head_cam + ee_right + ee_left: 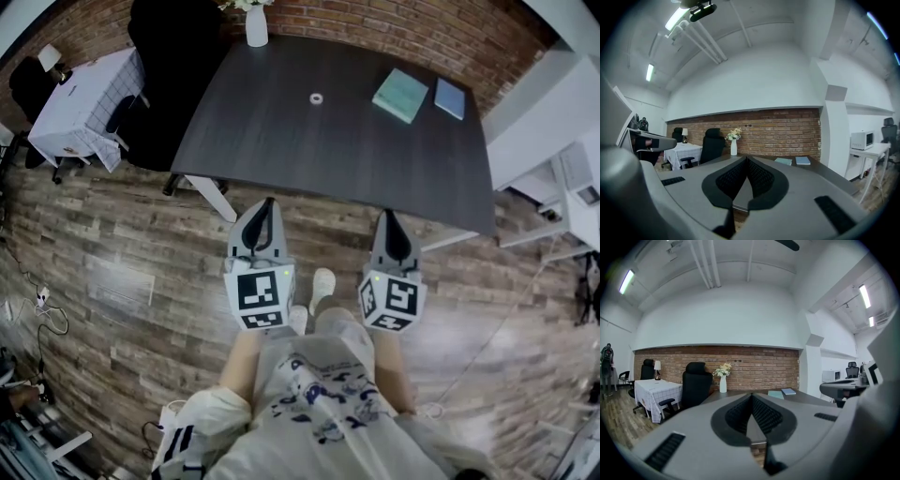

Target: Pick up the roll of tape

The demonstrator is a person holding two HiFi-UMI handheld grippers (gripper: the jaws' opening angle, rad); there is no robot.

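On dark table (pixel 281 141), roll of tape (pixel 318 97) — well beyond left gripper (pixel 268 202), right gripper (pixel 387 217), fingers (pixel 765 416) together

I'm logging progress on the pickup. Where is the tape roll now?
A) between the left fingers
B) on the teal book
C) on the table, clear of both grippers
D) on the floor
C: the tape lies on the table, while the left gripper and right gripper, both shut, are short of its near edge.
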